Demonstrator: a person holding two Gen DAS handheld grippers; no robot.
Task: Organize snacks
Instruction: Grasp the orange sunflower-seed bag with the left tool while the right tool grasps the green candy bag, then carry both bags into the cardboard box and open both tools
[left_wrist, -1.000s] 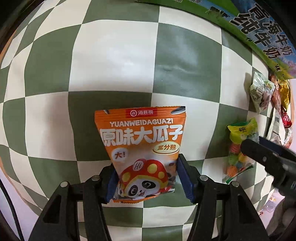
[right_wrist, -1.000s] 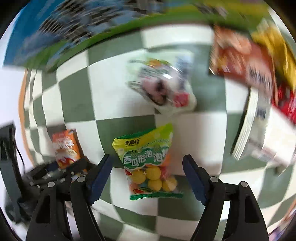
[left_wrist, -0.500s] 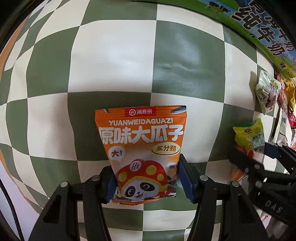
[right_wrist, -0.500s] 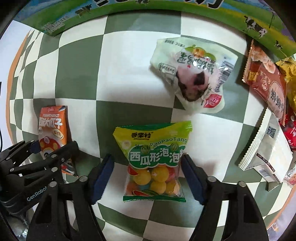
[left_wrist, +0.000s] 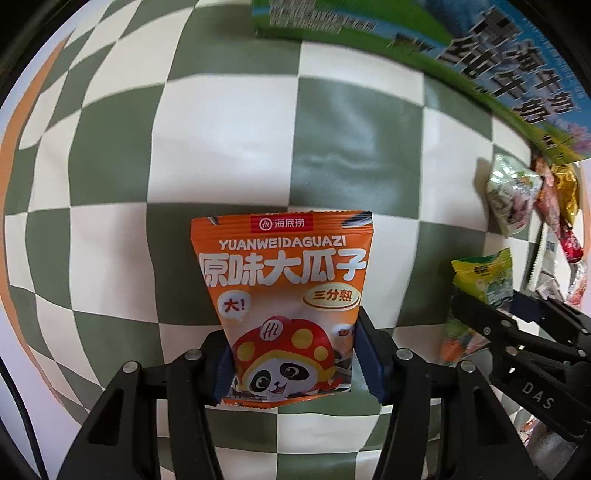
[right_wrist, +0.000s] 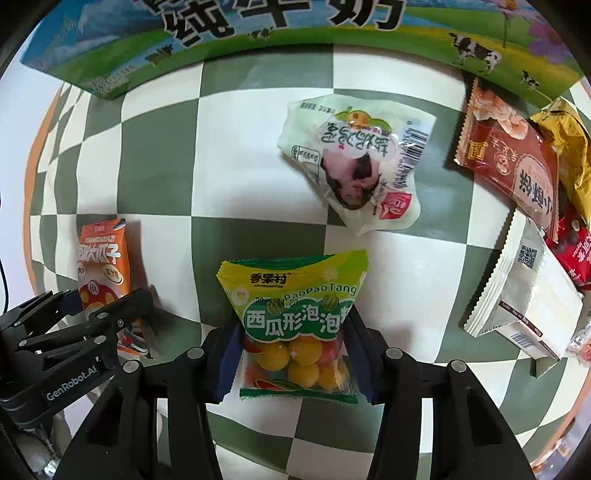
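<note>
A green-and-white checkered cloth (right_wrist: 159, 155) covers the table, with a milk carton box (right_wrist: 258, 33) lying along its 12 o'clock edge. The left gripper (left_wrist: 291, 360) is clamped on an orange sunflower-seed packet (left_wrist: 284, 280), long axis toward 12. At its 3 o'clock, the right gripper (right_wrist: 291, 356) pinches a green bubble-gum bag (right_wrist: 295, 295), top edge toward 12. Other snacks (right_wrist: 517, 177) are piled at 2 o'clock.

Orange seed packet (left_wrist: 284, 295): glossy printed plastic film, crimped top seal.
Green gum bag (right_wrist: 295, 314): shiny film, clear lower window.
White pouch (right_wrist: 354, 162): wrinkled glossy plastic.
Worktop (left_wrist: 221, 147): checkered covering, smooth, faint sheen.
Left tool (left_wrist: 291, 363): matt black plastic, blue pads, metal screws.
Milk carton (right_wrist: 295, 33): printed cardboard.
</note>
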